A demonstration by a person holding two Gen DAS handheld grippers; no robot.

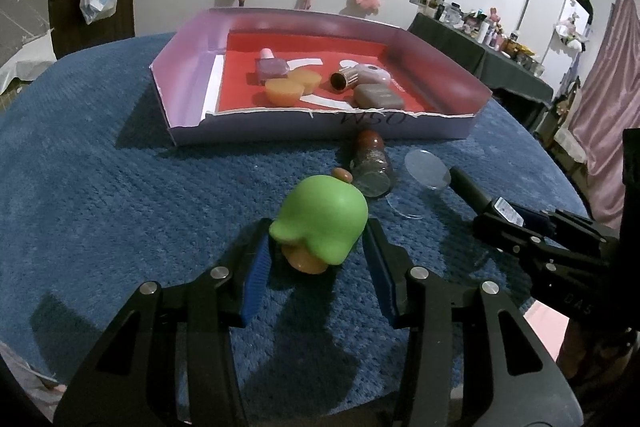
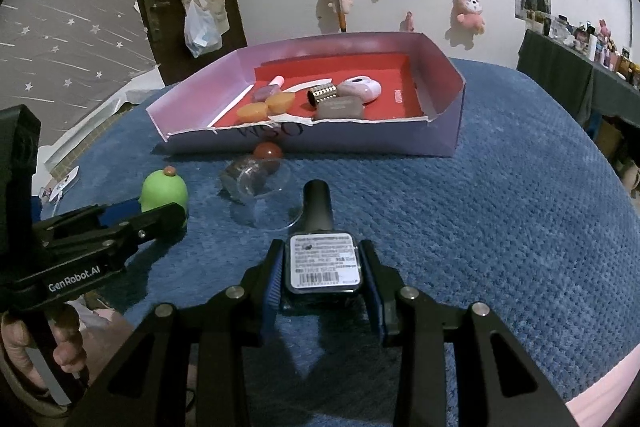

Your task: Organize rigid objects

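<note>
The left hand-held gripper sits closest to its camera, its blue pads spread on either side of a green toy that rests on the blue textured cover over the worktop; whether the pads touch the toy cannot be told. The right hand-held gripper is pinching a smartwatch, whose white barcode label faces up and whose dark strap points toward the cardboard tray. That tray, lilac-walled with a red floor, lies beyond both grippers. Just in front of the tray's near wall lies a small glass jar with a reddish-brown cap, tipped on its side, and beside the jar, on the side away from the tray, are clear round discs. Inside the tray rest a nail polish bottle, two orange cups, a gold-ribbed tube, a pale pink case and a grey-brown case.
</note>
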